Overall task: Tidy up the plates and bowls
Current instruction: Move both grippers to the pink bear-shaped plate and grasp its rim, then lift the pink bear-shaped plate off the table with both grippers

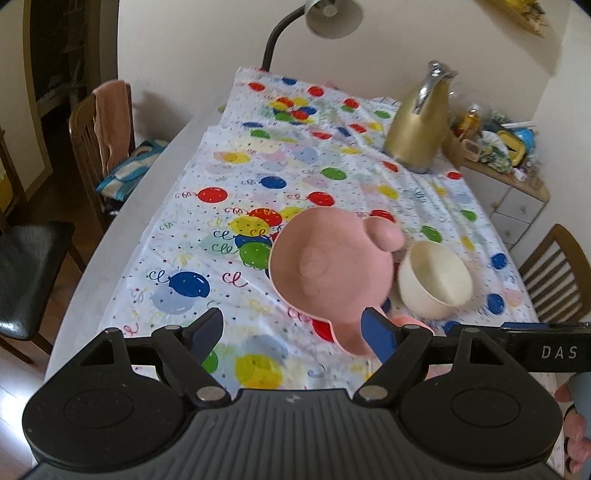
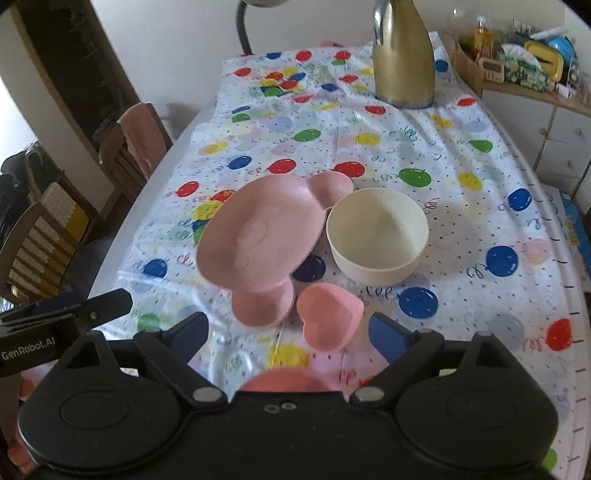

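A pink bear-shaped plate (image 1: 328,273) (image 2: 258,236) lies on the balloon-print tablecloth (image 1: 258,155). A cream bowl (image 1: 436,280) (image 2: 376,236) stands upright just right of it. A small pink heart-shaped dish (image 2: 328,314) sits in front of the bowl, and another pink piece (image 2: 284,380) shows partly behind the gripper body. My left gripper (image 1: 293,334) is open above the plate's near ear, which lies beside its right finger. My right gripper (image 2: 290,332) is open over the heart dish, with its pads off it.
A gold thermos jug (image 1: 417,129) (image 2: 402,55) stands at the far right of the table, with a desk lamp (image 1: 328,14) behind. Wooden chairs (image 1: 99,129) flank the left side and one (image 1: 557,273) the right. A cluttered cabinet (image 2: 535,74) stands at the right.
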The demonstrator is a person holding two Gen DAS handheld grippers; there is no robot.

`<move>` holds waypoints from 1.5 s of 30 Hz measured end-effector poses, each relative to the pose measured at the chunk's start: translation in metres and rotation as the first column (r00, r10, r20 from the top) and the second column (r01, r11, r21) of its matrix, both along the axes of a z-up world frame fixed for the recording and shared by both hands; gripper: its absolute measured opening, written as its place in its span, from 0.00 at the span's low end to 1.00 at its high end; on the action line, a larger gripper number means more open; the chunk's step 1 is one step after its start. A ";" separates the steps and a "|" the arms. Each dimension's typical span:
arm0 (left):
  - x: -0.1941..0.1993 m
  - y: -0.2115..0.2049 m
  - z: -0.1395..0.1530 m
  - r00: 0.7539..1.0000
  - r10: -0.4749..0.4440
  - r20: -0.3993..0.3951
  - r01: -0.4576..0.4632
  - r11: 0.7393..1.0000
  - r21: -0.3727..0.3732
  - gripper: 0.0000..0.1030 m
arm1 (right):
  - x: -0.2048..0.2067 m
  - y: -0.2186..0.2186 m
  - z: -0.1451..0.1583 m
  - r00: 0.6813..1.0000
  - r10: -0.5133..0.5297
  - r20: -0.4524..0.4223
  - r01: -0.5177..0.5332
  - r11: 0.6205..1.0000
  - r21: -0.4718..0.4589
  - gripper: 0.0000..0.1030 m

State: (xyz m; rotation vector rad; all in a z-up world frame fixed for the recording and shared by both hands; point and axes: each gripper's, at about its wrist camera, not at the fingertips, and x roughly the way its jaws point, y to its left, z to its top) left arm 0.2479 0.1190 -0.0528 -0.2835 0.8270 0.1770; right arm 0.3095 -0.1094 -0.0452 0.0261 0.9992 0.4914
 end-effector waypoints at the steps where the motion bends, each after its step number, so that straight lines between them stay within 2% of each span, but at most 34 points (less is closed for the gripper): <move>1: 0.007 0.002 -0.002 1.000 -0.002 -0.006 0.002 1.000 -0.004 0.79 | 0.007 0.003 -0.003 1.000 -0.004 -0.009 0.004 1.000 0.001 0.88; 10: 0.073 0.025 -0.035 0.998 0.021 -0.062 -0.021 1.000 -0.007 0.79 | 0.064 0.025 -0.040 0.993 -0.052 -0.107 0.056 0.998 0.040 0.75; 23: 0.143 0.045 -0.074 0.991 0.039 -0.126 -0.041 0.999 -0.012 0.79 | 0.103 0.049 -0.077 0.974 -0.116 -0.196 0.130 0.990 0.060 0.63; 33: 0.172 0.052 -0.097 0.987 0.039 -0.156 -0.046 0.998 -0.043 0.79 | 0.113 0.048 -0.088 0.960 -0.155 -0.232 0.182 0.979 0.097 0.40; 36: 0.178 0.051 -0.100 0.988 0.030 -0.153 -0.039 0.998 -0.056 0.70 | 0.113 0.048 -0.088 0.960 -0.161 -0.227 0.187 0.978 0.095 0.38; 42: 0.184 0.045 -0.104 0.987 -0.006 -0.159 -0.006 0.997 -0.075 0.33 | 0.115 0.044 -0.089 0.959 -0.168 -0.230 0.196 0.975 0.102 0.31; 45: 0.185 0.043 -0.107 0.984 -0.004 -0.179 -0.007 0.998 -0.062 0.24 | 0.115 0.041 -0.090 0.956 -0.180 -0.232 0.206 0.974 0.095 0.22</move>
